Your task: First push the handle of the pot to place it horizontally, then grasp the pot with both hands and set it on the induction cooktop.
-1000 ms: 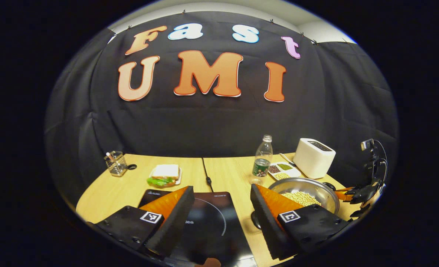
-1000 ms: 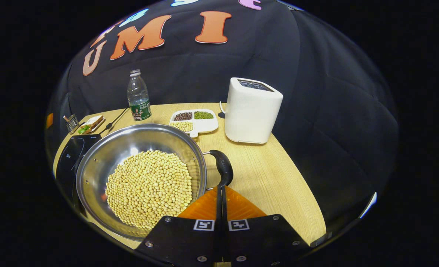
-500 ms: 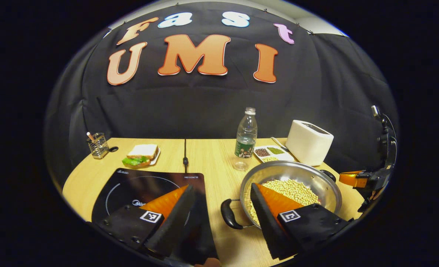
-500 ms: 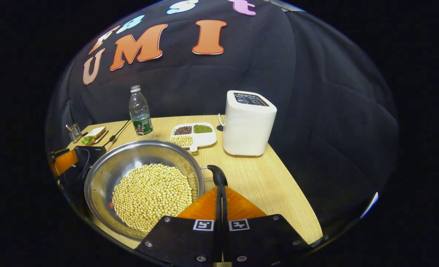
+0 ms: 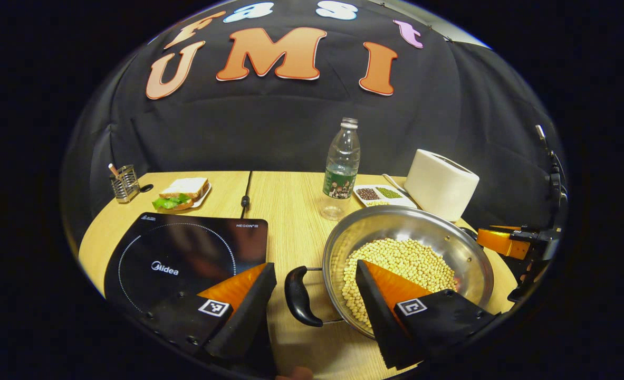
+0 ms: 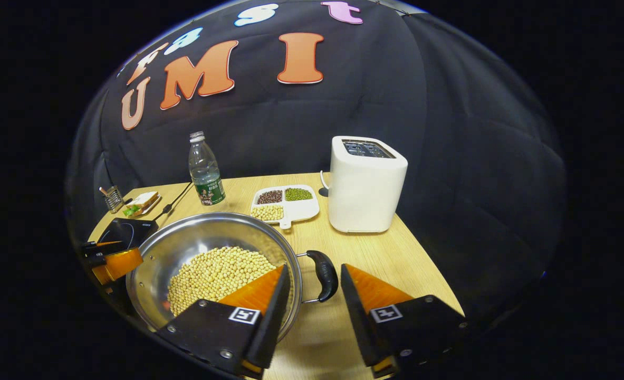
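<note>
pot (image 5: 412,253) sits on the wooden table (image 5: 290,206), just right of the induction cooktop (image 5: 185,253), heaped with pale beans (image 5: 396,264). handles lie left and right, so the push step looks done; lift not yet made.

left gripper (image 5: 314,295) gapes wide, fingers either side of the left handle (image 5: 297,295), holding nothing. right gripper (image 6: 314,293) likewise wide open around the right handle (image 6: 325,274), nothing gripped. whether any pad already touches a handle is hard to tell through the fisheye.

risks: the handles are smooth, curved and narrow; a shallow or off-centre pinch could slip under the bean load. uneven lift from the two sides would tip the pot and spill beans. dragging instead of lifting could catch the cooktop's edge.

around: water bottle (image 5: 341,169) stands just beyond the pot's far rim, likely the first thing knocked if the pot swings far. divided dish (image 6: 285,203) and white toaster (image 6: 364,190) far right, cooktop's cord (image 5: 246,190) runs to the far side, sandwich plate (image 5: 182,192) and wire holder (image 5: 123,182) far left. path leftward onto the cooktop looks open.
</note>
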The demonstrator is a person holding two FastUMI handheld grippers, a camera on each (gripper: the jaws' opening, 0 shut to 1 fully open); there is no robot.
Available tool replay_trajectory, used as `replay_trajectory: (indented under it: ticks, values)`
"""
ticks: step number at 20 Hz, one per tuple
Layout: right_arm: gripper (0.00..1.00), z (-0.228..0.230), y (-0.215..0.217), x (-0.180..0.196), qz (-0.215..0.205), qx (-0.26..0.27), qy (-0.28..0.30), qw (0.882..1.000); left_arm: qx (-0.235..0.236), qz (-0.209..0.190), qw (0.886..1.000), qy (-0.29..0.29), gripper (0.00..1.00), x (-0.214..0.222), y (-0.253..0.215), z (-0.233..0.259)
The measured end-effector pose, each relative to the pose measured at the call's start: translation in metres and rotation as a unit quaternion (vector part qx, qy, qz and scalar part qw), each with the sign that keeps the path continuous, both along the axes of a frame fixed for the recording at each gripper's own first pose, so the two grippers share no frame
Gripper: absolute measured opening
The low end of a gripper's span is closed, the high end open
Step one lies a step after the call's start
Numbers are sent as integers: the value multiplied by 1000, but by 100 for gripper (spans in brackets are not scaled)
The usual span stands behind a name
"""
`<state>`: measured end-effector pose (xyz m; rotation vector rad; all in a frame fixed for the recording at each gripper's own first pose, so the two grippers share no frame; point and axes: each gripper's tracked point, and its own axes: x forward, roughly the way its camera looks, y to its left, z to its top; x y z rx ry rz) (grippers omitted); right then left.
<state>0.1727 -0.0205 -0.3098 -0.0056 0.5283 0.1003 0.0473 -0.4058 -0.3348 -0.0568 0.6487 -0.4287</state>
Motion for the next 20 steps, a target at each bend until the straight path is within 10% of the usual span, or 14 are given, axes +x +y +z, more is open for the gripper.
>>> replay_trajectory:
  ticks: [2, 8, 20]
  values:
    - [76, -6, 3, 3, 4, -1, 6, 1000, 2, -2, 1000, 11, 98, -3, -9, -8]
    - [90, -27, 6, 12, 9, 0, 33, 999, 14, -5, 999, 38, 99, -3, -15, -27]
    - [66, -53, 10, 18, 9, 27, 80, 996, 36, 7, 998, 59, 96, 7, -12, -35]
